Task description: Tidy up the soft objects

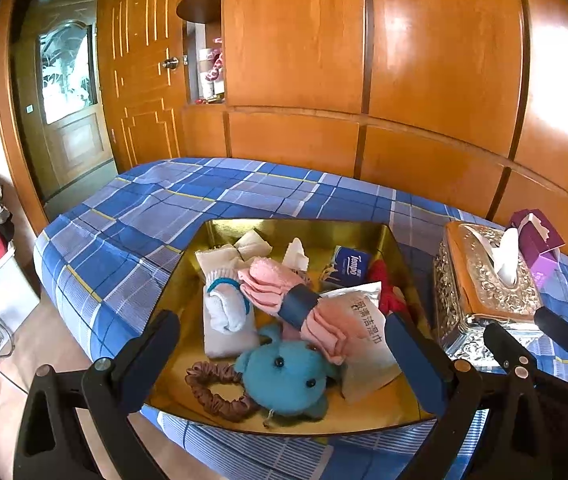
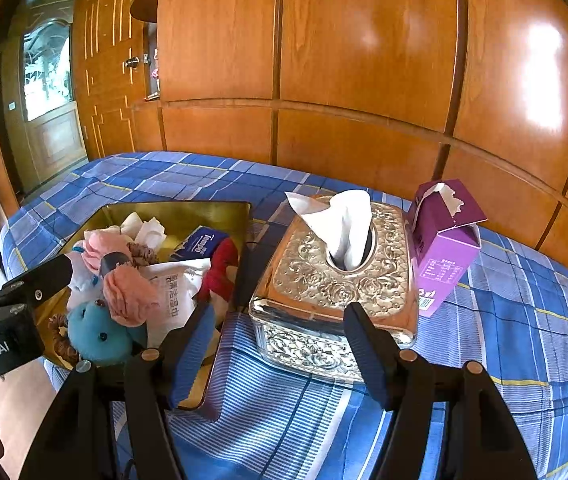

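Currently both grippers hovered low over a bed [image 1: 171, 204] covered in blue plaid cloth, each with jaws spread and nothing between them. The left gripper [image 1: 279, 360] sat over a gold tray [image 1: 187, 264] holding the soft objects in a loose heap: a teal plush toy [image 1: 284, 376] at the near side, a brown scrunchie [image 1: 215, 392] touching its left, and a pink cloth roll [image 1: 284, 292] cinched by a dark blue band lying diagonally across the middle. A white sock bundle [image 1: 223, 308] with a teal hair tie lay left of the roll. A white wet-wipe packet [image 1: 368, 320] lay partly under the roll's right end, a red item [image 1: 384, 284] beyond it (kind not discernible), and a blue Tempo tissue pack [image 1: 350, 266] stood at the back beside crumpled white tissue [image 1: 298, 254]. The right gripper [image 2: 279, 344] faced an embossed metallic tissue box [image 2: 336, 280] standing just right of the tray, apart from it, with a white tissue [image 2: 340, 224] sticking up from its slot. A torn-open purple carton [image 2: 444, 248] stood upright just beside the box on its far right. Wooden wardrobe panels [image 2: 364, 60] filled the background.
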A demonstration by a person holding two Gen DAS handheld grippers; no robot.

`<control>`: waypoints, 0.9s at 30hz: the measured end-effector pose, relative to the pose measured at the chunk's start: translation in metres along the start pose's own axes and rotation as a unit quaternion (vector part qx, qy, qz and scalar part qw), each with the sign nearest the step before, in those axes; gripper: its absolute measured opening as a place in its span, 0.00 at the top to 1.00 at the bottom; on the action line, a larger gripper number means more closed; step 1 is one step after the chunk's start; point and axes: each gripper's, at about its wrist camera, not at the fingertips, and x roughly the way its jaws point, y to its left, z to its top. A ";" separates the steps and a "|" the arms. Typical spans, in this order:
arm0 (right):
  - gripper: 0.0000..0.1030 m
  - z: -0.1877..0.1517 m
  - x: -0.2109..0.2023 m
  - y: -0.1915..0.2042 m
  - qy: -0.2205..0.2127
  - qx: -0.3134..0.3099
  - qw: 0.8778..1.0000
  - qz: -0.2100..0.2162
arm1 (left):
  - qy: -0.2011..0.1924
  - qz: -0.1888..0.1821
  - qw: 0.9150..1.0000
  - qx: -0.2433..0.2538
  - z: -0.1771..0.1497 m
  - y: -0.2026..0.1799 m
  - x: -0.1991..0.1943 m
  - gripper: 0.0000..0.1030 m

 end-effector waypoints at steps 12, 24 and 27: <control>0.34 -0.001 0.002 0.006 0.001 -0.007 1.000 0.004 | 0.001 0.006 1.000 -0.009 0.001 0.006 0.003 0.00; 0.34 -0.002 0.001 0.004 0.002 -0.005 1.000 0.007 | 0.002 0.008 1.000 -0.010 0.000 0.006 0.002 0.00; 0.34 -0.002 0.001 0.004 0.002 -0.005 1.000 0.008 | 0.002 0.009 1.000 -0.009 0.000 0.006 0.002 0.00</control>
